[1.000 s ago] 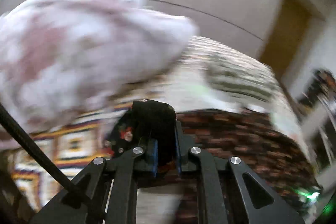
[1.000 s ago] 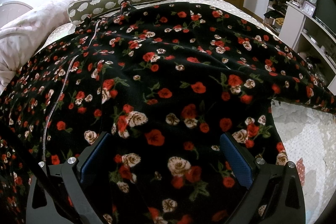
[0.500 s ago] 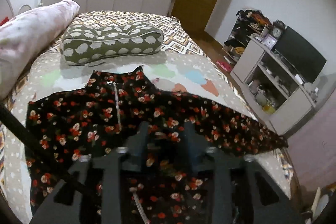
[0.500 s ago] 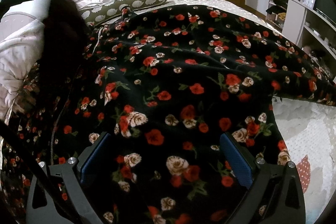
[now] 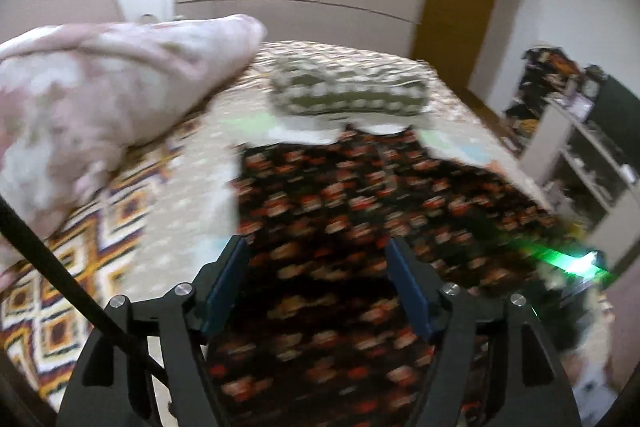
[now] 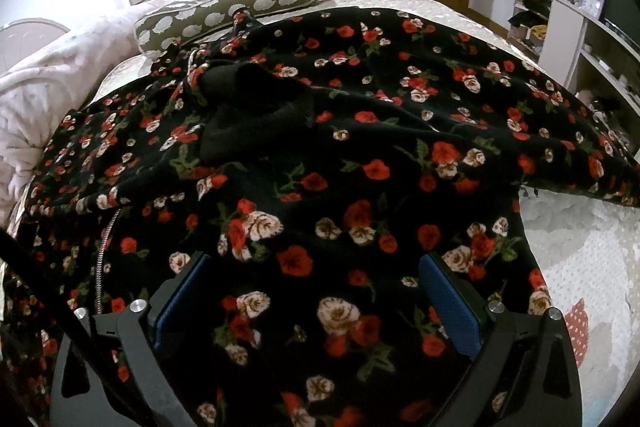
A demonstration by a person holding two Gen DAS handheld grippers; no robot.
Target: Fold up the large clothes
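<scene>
Floral dress [image 6: 360, 131] spread across bed [image 6: 580, 259], one part folded over near green pillow [image 6: 240, 7]. Left tongs [image 5: 316, 283] just opened, gaping above dress, nothing gripped. Right tongs [image 6: 316, 303] wide apart over dress, nothing gripped.

- Your left wrist view looks down along its claw [image 5: 316, 283] across the bed [image 5: 120, 227] toward the door, blurred
- Your right wrist view sits close above the floral garment [image 6: 360, 155]
- Both share the garment, the spotted pillow [image 6: 228, 11] and the shelves [image 6: 592, 39]
</scene>
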